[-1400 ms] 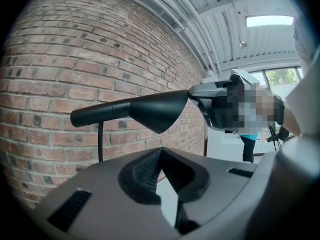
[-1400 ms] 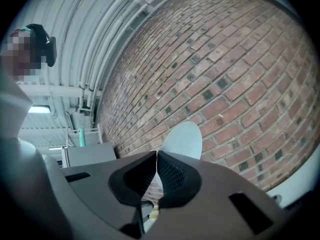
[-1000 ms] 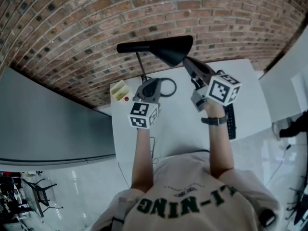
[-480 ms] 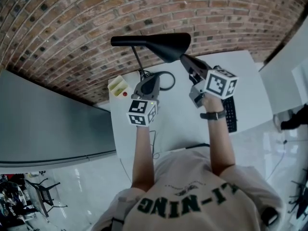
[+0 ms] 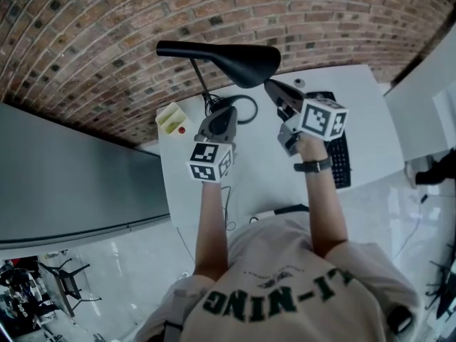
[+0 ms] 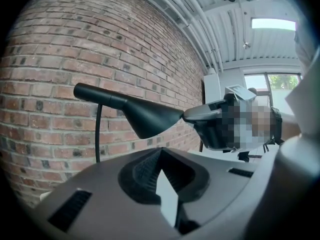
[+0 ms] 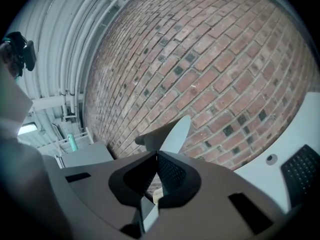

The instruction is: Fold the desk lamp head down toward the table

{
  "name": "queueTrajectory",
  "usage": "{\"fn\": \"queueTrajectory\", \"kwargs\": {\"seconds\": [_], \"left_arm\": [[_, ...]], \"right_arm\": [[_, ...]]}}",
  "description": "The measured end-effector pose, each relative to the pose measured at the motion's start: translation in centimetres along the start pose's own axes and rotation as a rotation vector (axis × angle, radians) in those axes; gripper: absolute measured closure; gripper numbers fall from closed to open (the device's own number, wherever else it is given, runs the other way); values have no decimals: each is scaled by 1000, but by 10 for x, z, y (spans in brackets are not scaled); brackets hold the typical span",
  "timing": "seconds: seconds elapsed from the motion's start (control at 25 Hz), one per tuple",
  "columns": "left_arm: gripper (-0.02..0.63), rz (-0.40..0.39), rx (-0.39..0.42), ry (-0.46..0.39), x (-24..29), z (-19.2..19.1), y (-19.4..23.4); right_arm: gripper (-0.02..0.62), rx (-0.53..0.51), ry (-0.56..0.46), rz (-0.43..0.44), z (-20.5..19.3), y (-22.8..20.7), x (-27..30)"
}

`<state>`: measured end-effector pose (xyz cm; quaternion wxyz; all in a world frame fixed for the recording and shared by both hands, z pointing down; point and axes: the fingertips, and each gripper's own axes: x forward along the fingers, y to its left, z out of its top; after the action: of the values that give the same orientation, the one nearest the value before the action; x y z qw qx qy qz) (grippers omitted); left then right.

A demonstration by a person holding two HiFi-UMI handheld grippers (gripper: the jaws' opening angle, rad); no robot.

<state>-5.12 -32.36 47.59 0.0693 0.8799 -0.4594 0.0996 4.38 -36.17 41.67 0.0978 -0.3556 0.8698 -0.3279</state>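
Count: one desk lamp [image 5: 214, 54], one table [image 5: 370, 112], one keyboard [image 5: 340, 164], one yellow box [image 5: 171, 118], two grippers.

Desk lamp: matt black. Long cone-shaped lamp head [image 5: 246, 63], lying about level, narrow end toward 9 o'clock, wide mouth toward 3 o'clock. Carried on a thin dark stem [image 5: 201, 84] rising from the far edge of the table at 12 o'clock, against the brick wall [image 5: 107, 34]. Looped black cable [image 5: 257, 111] on the table near the foot of the stem.

Right gripper [image 5: 269, 85]: jaws pressed together on the rim of the wide mouth, at 3 o'clock of the lamp head.

Left gripper [image 5: 226, 112]: jaws pressed together, nothing between them; at 6 o'clock of the lamp head, clear of it.

Yellow box: open-topped, at 10 o'clock on the table; contents not discernible. Small red item [image 5: 182, 130] just beside it at 4 o'clock.

Keyboard: at 3 o'clock on the table.
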Motion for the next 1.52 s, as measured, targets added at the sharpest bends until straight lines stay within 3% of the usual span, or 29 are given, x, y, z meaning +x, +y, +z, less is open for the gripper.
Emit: {"fn": "queueTrajectory", "kwargs": {"seconds": [1.2, 1.52], "left_arm": [[607, 37, -34, 51, -7, -32, 14], [607, 45, -33, 60, -9, -36, 17]], "right_arm": [[589, 67, 98, -66, -45, -35, 16], [589, 124, 111, -43, -61, -39, 26]]}}
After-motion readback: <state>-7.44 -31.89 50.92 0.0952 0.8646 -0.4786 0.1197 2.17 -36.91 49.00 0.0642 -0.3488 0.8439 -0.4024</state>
